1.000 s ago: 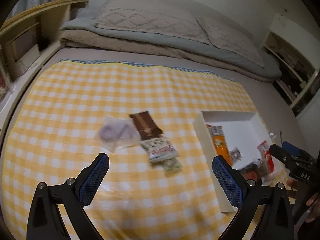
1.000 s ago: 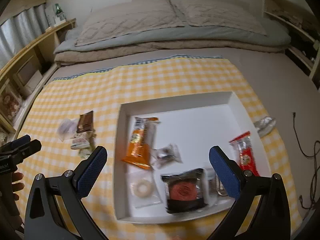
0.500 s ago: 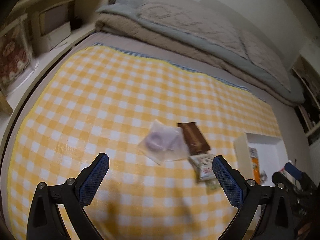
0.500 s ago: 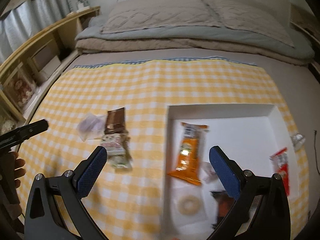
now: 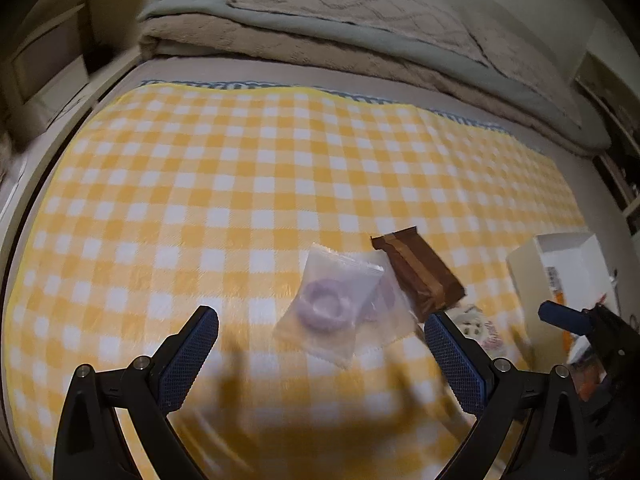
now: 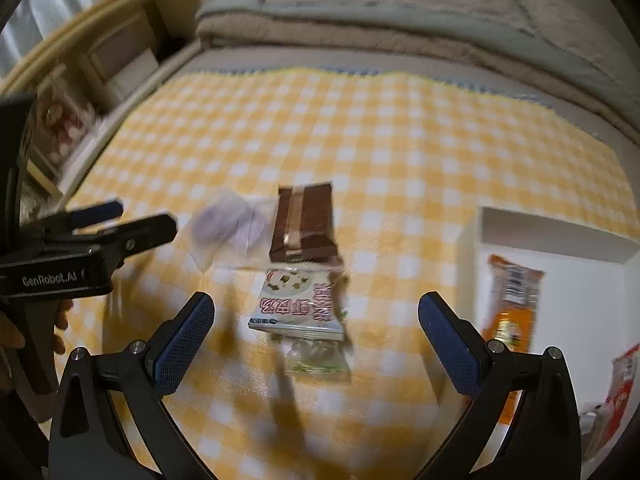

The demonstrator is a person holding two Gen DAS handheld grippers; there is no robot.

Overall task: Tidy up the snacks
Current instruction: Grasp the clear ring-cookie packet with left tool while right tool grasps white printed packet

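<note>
Left wrist view: left gripper (image 5: pixel 321 354), jaws wide apart w/ nothing between, hangs over a soft yellow-and-white checked cloth (image 5: pixel 224 184); a crinkly clear bag (image 5: pixel 330 306) w/ a pale purple ring inside lies flat ahead, a glossy brown rectangular wrapper (image 5: pixel 420 274) touching its right edge. Right wrist view: right gripper (image 6: pixel 316 334), jaws also apart & empty, is above a white printed packet (image 6: pixel 300 304) overlapping a smaller greenish one, prob. foil (blurred). Stiff white tray (image 6: pixel 470 256) at right holds a slim orange packet (image 6: pixel 510 308).
</note>
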